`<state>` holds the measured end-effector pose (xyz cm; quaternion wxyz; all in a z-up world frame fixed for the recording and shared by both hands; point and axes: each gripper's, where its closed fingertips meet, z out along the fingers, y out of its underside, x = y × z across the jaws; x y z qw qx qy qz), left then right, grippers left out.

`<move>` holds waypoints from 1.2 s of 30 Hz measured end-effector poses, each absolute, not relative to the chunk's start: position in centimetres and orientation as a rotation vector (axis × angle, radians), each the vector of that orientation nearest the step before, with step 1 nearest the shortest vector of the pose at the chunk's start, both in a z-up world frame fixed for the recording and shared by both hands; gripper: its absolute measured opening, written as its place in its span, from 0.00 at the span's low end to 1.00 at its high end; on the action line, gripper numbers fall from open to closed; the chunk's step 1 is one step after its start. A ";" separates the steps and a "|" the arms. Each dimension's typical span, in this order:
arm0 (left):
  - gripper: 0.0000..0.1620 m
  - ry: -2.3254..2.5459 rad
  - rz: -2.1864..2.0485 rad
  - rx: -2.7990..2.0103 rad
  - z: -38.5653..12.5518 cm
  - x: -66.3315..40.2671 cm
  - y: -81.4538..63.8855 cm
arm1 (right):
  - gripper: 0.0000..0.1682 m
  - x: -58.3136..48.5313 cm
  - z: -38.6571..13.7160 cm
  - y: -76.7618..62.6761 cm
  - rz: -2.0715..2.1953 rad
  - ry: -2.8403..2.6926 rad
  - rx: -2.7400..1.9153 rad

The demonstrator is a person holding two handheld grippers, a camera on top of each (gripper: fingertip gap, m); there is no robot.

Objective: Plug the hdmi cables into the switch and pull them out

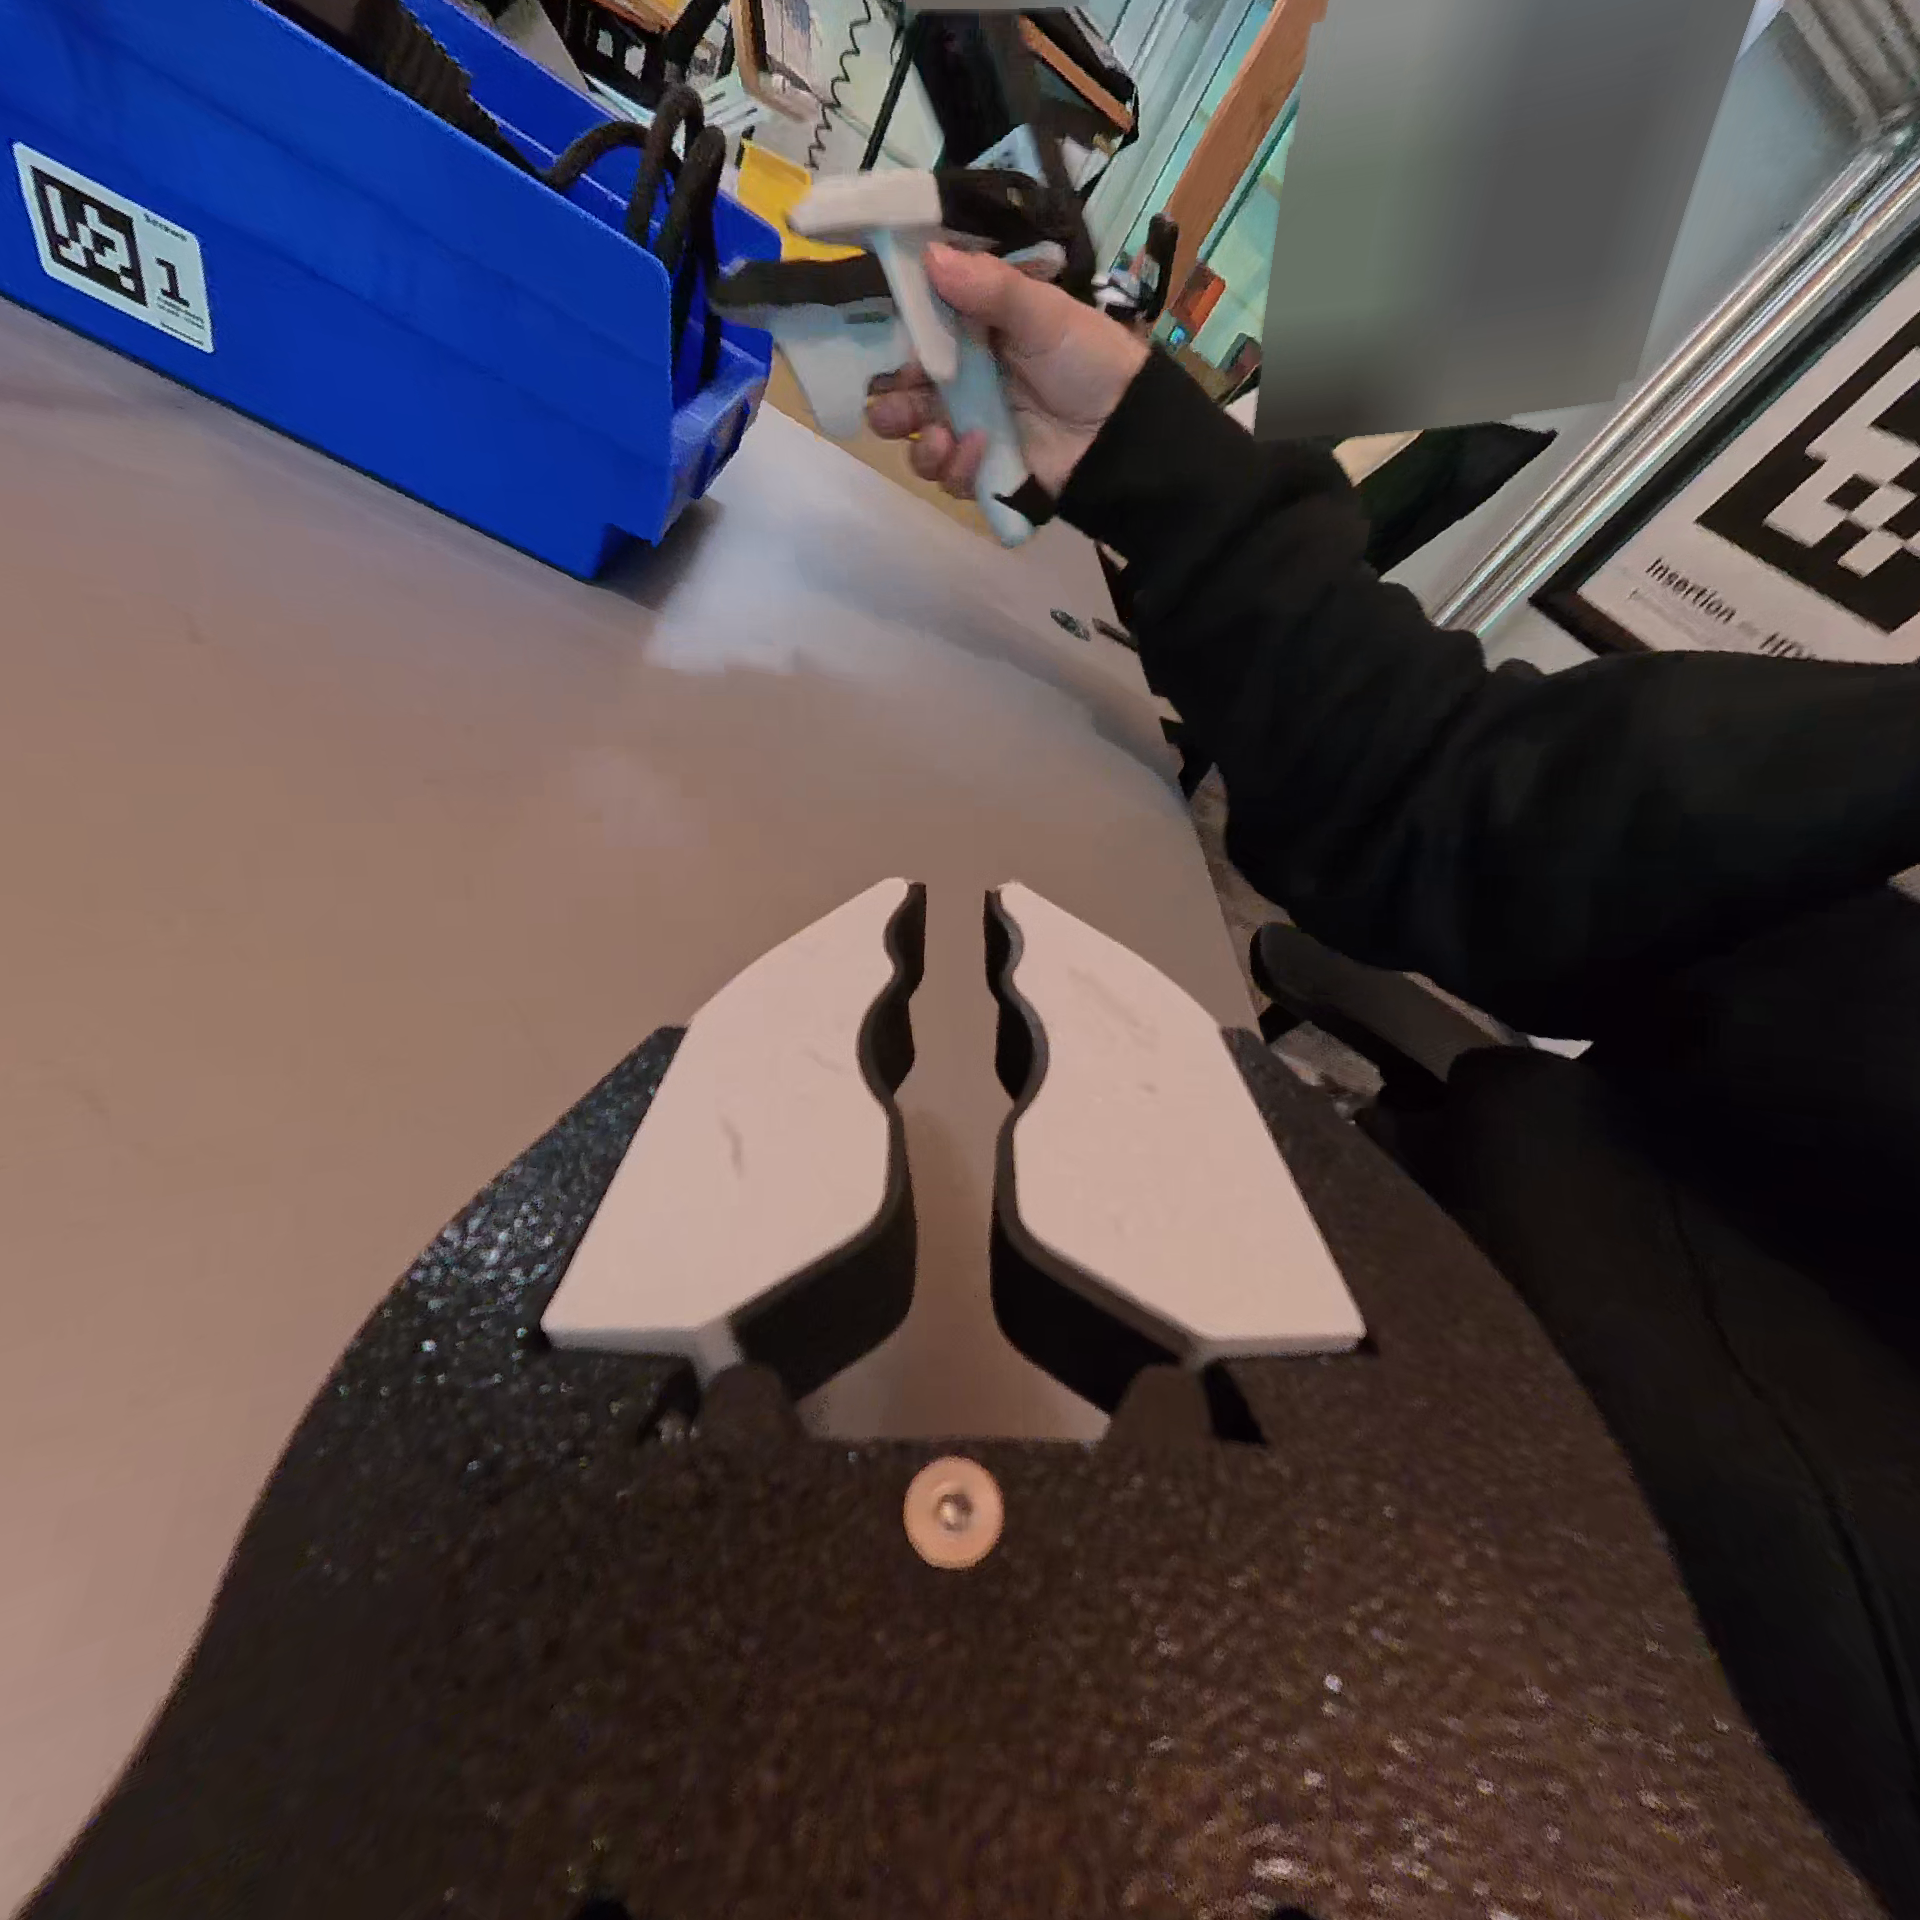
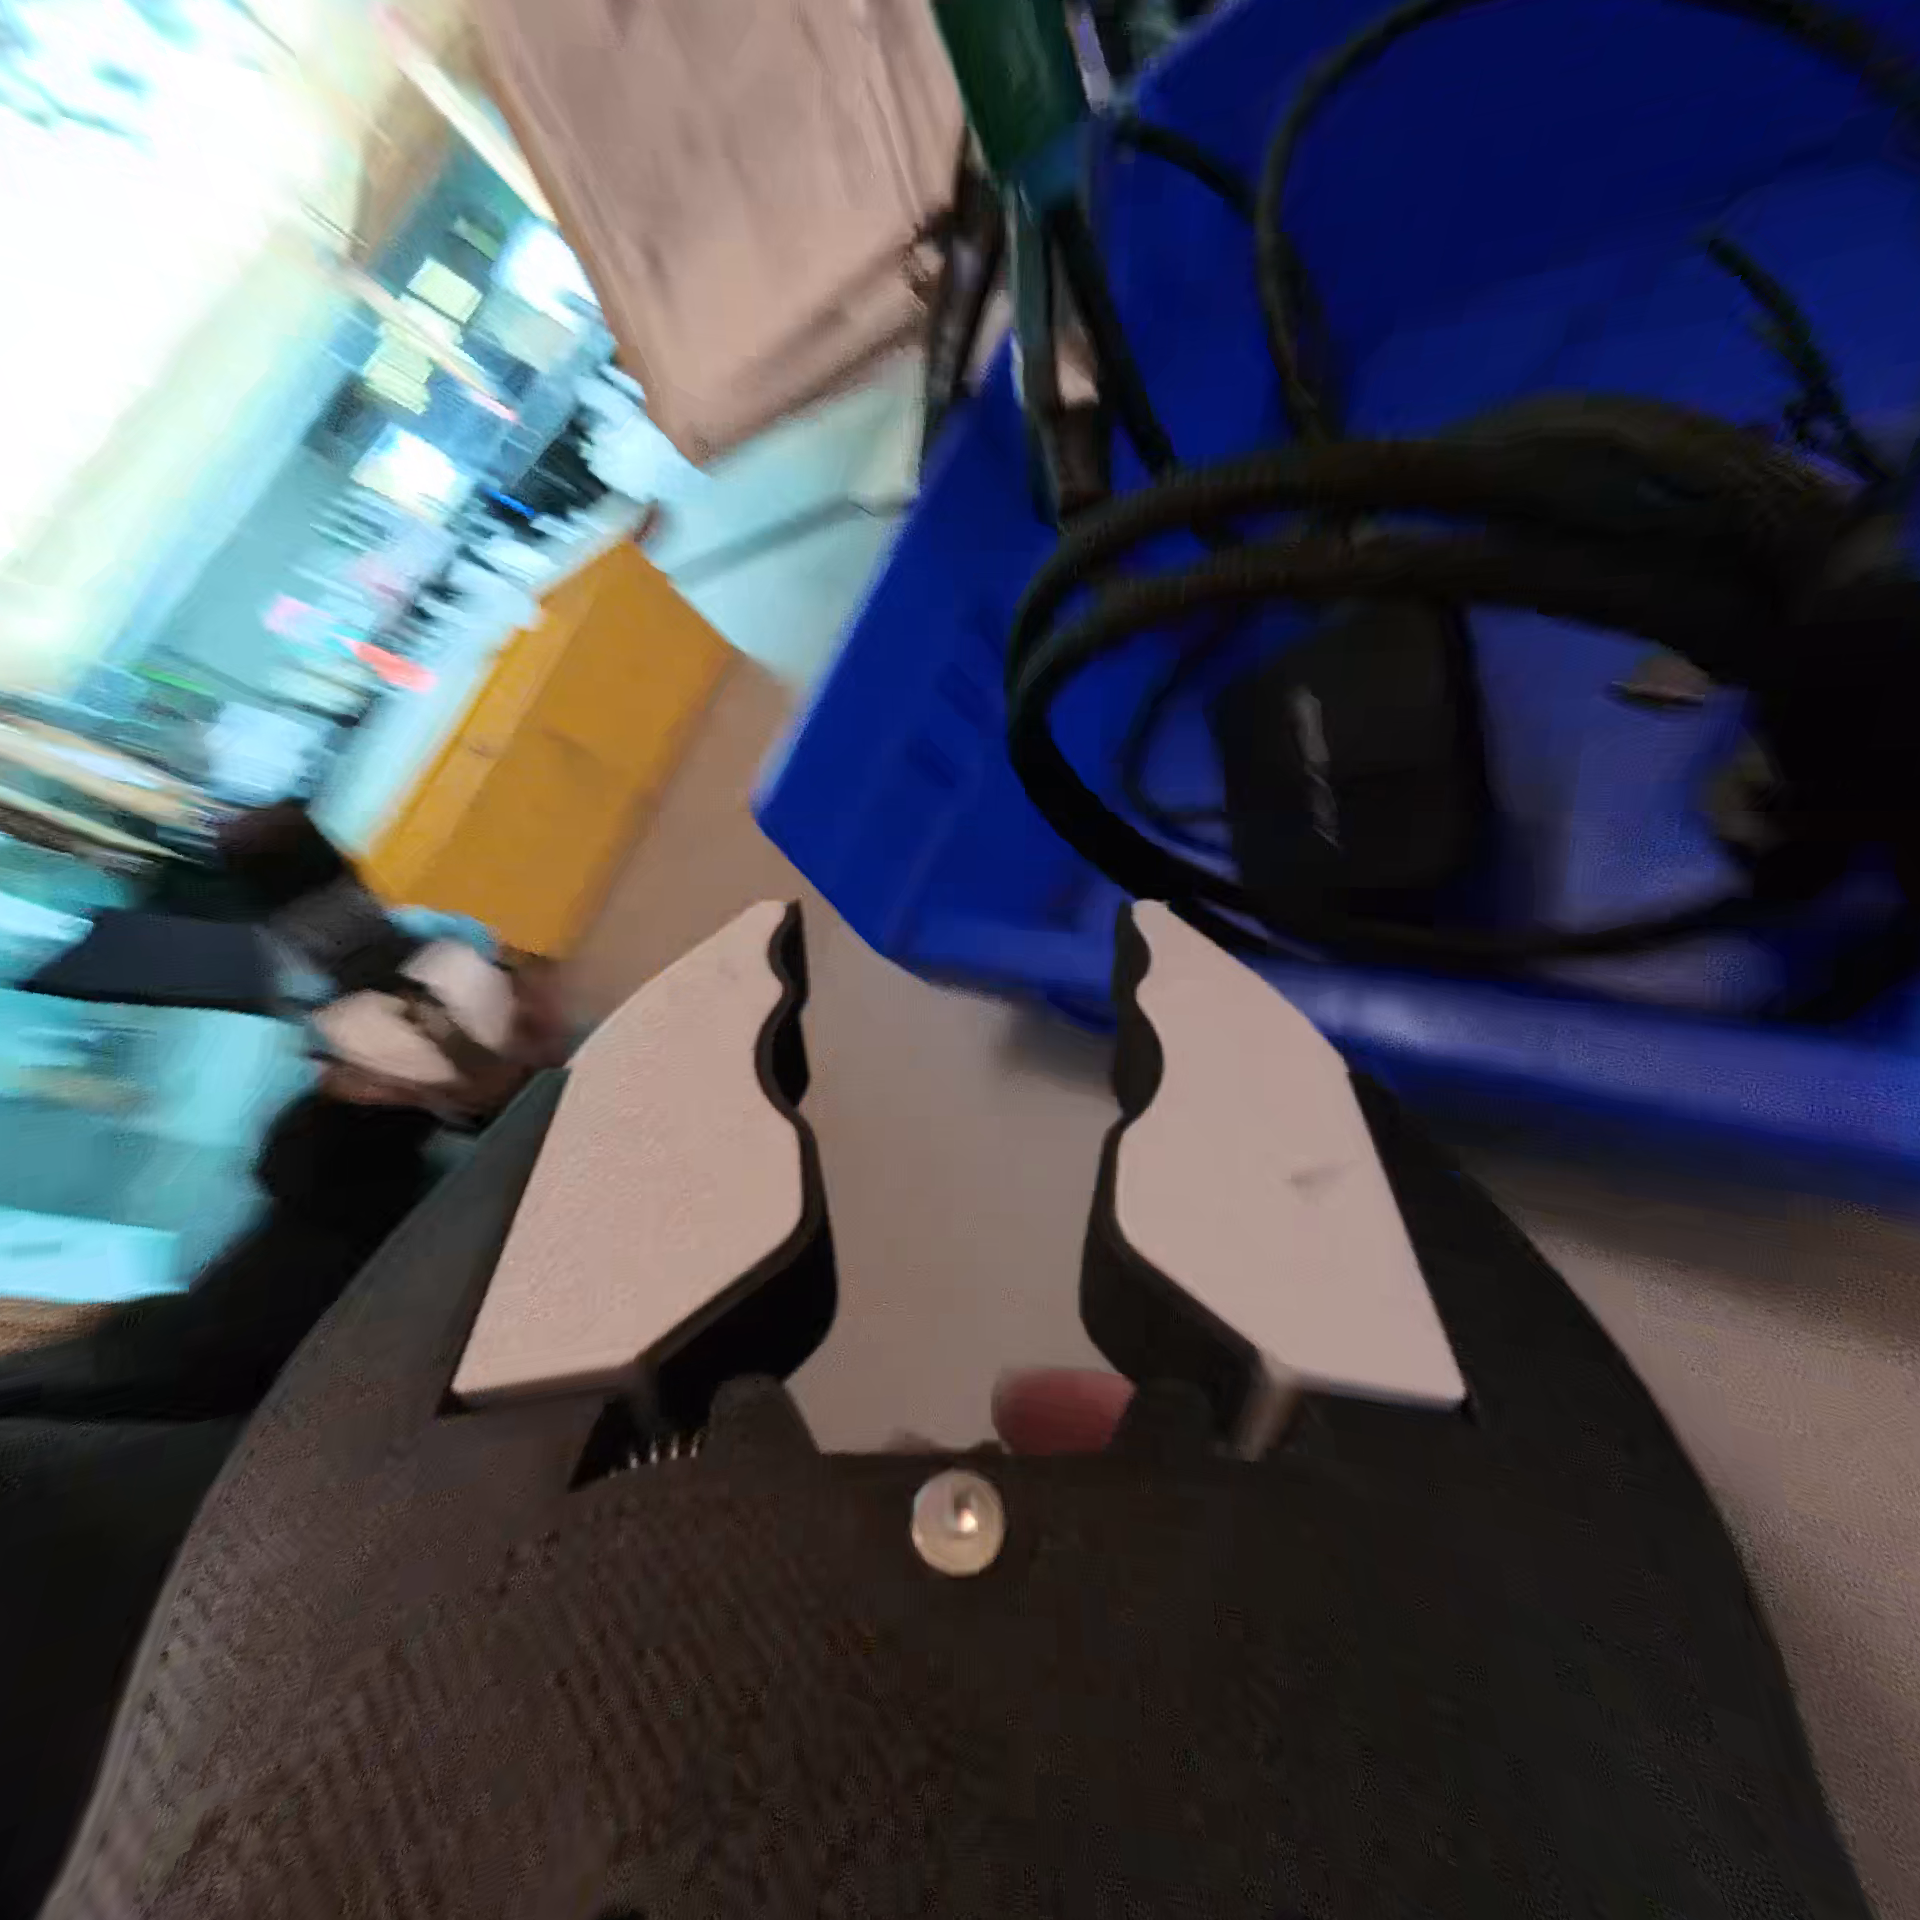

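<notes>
A blue bin (image 1: 416, 312) stands on the grey table (image 1: 364, 883) at the far left. Black braided HDMI cables (image 1: 675, 177) loop over its end. In the blurred right wrist view the cables (image 2: 1351, 499) lie coiled inside the bin (image 2: 935, 727) around a black box-shaped thing (image 2: 1351, 748), perhaps the switch. My right gripper (image 2: 961, 914) is open and empty, just outside the bin's corner; it also shows in the left wrist view (image 1: 873, 270), held by a hand at the bin's end. My left gripper (image 1: 954, 894) is empty above bare table, its jaws nearly together with a narrow gap.
A person's black sleeve (image 1: 1455, 727) reaches across the table's right edge. A framed board with a black-and-white marker (image 1: 1818, 499) and a metal post (image 1: 1714, 343) stand at the right. A yellow box (image 2: 561, 748) sits beyond the bin.
</notes>
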<state>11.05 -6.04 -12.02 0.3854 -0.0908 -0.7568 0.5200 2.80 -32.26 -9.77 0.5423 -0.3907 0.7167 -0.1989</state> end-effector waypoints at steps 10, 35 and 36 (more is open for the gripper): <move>0.29 -2.277 1.712 -0.046 -12.0 14.1 -10.1 | 0.61 -4.1 -10.2 -30.8 -1.215 1.851 -1.153; 0.03 -2.801 1.839 0.119 -11.9 17.7 -21.6 | 0.52 -6.0 -3.6 -30.2 -1.317 1.684 -0.939; 0.03 -2.797 1.838 0.077 -11.9 17.7 -19.6 | 0.52 -5.7 -3.1 -29.5 -1.321 1.665 -0.963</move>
